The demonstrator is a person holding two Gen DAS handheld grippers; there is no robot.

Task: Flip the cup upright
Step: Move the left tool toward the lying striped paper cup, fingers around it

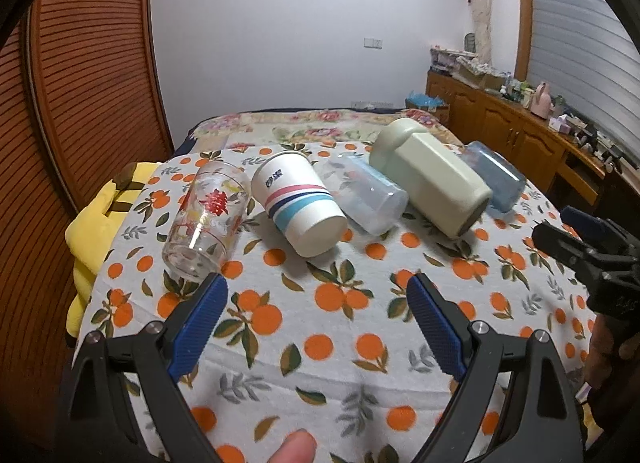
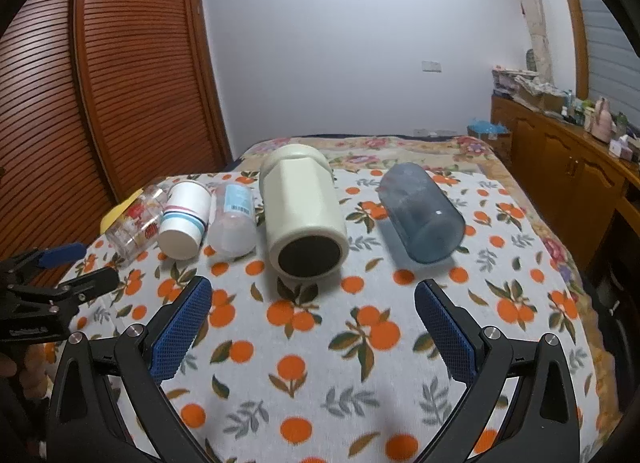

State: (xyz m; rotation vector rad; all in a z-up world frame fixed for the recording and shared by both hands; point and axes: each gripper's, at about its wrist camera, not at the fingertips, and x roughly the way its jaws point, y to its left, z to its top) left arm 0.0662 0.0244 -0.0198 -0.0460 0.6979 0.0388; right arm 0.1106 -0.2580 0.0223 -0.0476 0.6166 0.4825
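five cups lie on their sides in a row near the far edge of the table [image 2: 360, 363], on the orange-print cloth. from the far left corner toward the right edge they go: a glass cup [image 1: 204, 219] with red print, a paper cup [image 1: 298, 207] with stripes, a cloudy plastic cup [image 1: 362, 197], a big cream cup [image 2: 302, 215] and a blue see-through cup [image 2: 420, 217]. the first four lie close together and the blue one sits a little apart.

the left tool [image 1: 316, 303] is wide open and holds nothing. it hangs over the near left part of the table, and its left fingertip [image 1: 212, 295] is just in front of the bottom of the glass cup. the right tool [image 2: 312, 303] is wide open too, also holding nothing, and it points at the gap between the cream cup and the blue cup.

no cup stands up yet, so i think the step now is to pick one cup and reach for it. the bottoms face the near edge. slide the open fingers along both sides of the cup, squeeze gently around its middle, lift a bit, then tip the open end up and set the bottom flat. go slow: round cups may roll on the soft cloth, and the neighbors are close, so keep the fingers from bumping them.
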